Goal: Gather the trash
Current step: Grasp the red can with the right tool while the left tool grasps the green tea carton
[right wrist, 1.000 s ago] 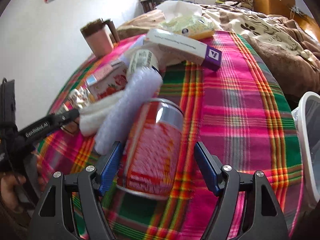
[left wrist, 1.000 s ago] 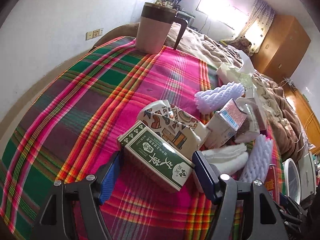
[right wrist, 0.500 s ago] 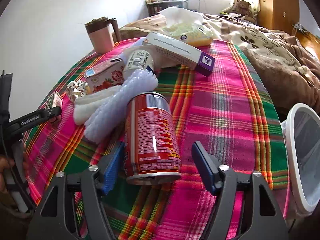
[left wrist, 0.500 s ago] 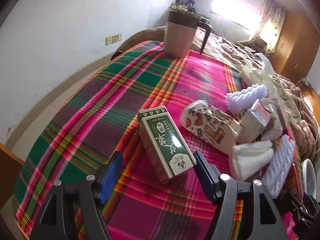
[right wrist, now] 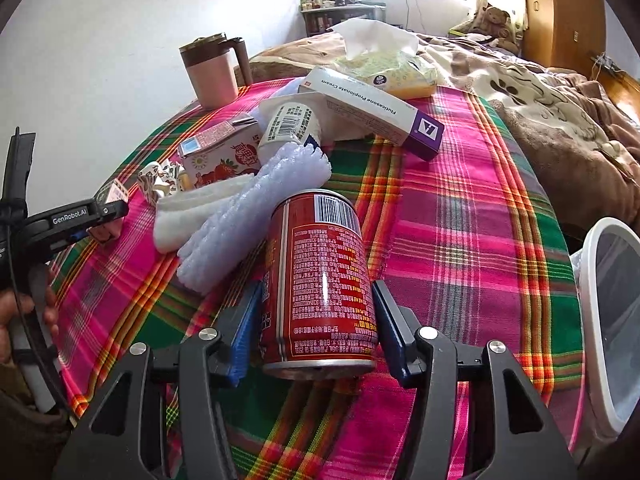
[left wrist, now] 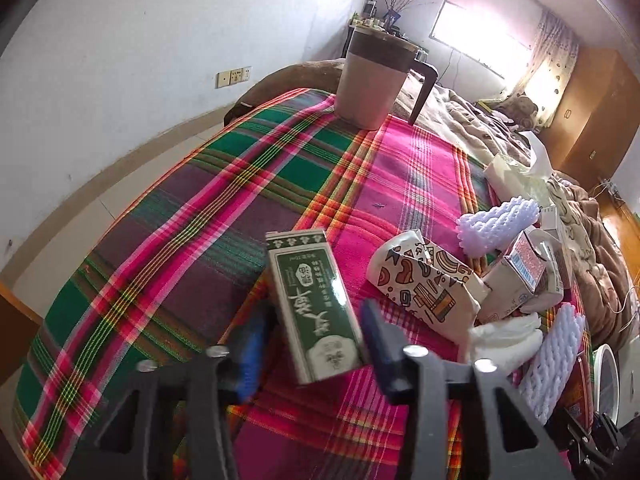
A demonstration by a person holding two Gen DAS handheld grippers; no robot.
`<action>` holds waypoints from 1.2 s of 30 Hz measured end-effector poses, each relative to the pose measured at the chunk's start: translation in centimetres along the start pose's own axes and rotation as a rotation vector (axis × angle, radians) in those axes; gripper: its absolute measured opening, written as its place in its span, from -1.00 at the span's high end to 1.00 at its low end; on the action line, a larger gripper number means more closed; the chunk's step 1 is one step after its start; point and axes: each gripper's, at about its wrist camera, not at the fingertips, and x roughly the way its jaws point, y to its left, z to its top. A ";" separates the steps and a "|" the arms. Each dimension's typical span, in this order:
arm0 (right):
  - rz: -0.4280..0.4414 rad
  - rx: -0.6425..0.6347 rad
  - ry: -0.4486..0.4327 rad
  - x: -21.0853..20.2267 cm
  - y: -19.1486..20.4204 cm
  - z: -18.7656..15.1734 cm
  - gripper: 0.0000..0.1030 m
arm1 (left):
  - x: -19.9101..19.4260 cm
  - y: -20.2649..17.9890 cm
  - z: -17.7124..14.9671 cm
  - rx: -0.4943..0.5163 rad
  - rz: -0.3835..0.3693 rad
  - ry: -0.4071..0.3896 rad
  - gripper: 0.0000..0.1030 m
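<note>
- A bright plaid cloth (right wrist: 460, 240) covers the surface in a bedroom; rumpled bedding (right wrist: 540, 92) lies beyond it.
- A white-rimmed bin (right wrist: 600, 320) stands at the cloth's right edge; its contents cannot be made out.
- A pink lidded mug (left wrist: 372, 80) stands upright at the far end.
- The right gripper (right wrist: 316, 328) has its jaws close on both sides of a red can (right wrist: 324, 276) lying on its side, barcode facing up; contact looks likely but cannot be confirmed.
- The left gripper (left wrist: 312, 344) brackets the near end of a green carton (left wrist: 312, 304) lying flat, its jaws part open, the left one blurred.
- Foam netting (right wrist: 248, 220), a strawberry carton (right wrist: 224, 152) and a cream box (right wrist: 372, 108) lie piled just behind the can.
</note>
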 end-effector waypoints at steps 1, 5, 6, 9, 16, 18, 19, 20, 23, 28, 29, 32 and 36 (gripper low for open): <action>0.002 0.003 -0.001 0.0 -0.1 0.0 -0.07 | -0.1 -0.1 -0.1 0.005 0.004 -0.003 0.36; 0.004 0.018 -0.016 -0.3 -0.4 -0.3 -0.06 | -0.5 -0.4 -0.6 0.036 0.015 -0.014 0.37; 0.005 0.020 -0.019 -0.4 -0.5 -0.3 -0.06 | -0.6 -0.5 -0.7 0.042 0.016 -0.017 0.37; 0.010 0.036 -0.032 -0.7 -0.9 -0.5 -0.06 | -1.4 -0.7 -1.1 0.056 0.012 -0.032 0.37; 0.012 0.061 -0.056 -1.7 -2.0 -0.9 -0.06 | -3.4 -1.6 -2.2 0.079 -0.018 -0.057 0.37; 0.013 0.073 -0.068 -2.1 -2.4 -1.1 -0.06 | -4.2 -2.2 -2.6 0.092 -0.031 -0.070 0.37; 0.014 0.077 -0.073 -2.3 -2.6 -1.2 -0.06 | -4.5 -2.5 -2.8 0.101 -0.039 -0.072 0.37; 0.011 0.083 -0.078 -2.6 -2.9 -1.3 -0.06 | -4.9 -3.0 -3.0 0.111 -0.049 -0.074 0.37; 0.011 0.098 -0.092 -3.2 -3.6 -1.4 -0.06 | -5.9 -4.3 -3.7 0.138 -0.083 -0.083 0.37; 0.004 0.116 -0.121 -4.8 -4.8 -1.7 -0.06 | -7.3 -7.0 -4.7 0.187 -0.133 -0.098 0.37; 0.004 0.119 -0.124 -5.0 -5.1 -1.7 -0.06 | -7.7 -7.7 -4.9 0.203 -0.136 -0.111 0.37; -0.003 0.130 -0.145 -6.1 -6.0 -1.9 -0.06 | -8.6 -9.3 -5.5 0.232 -0.161 -0.120 0.37; -0.020 0.149 -0.179 -7.7 -7.3 -1.9 -0.06 | -9.6 -11.4 -6.1 0.268 -0.197 -0.133 0.37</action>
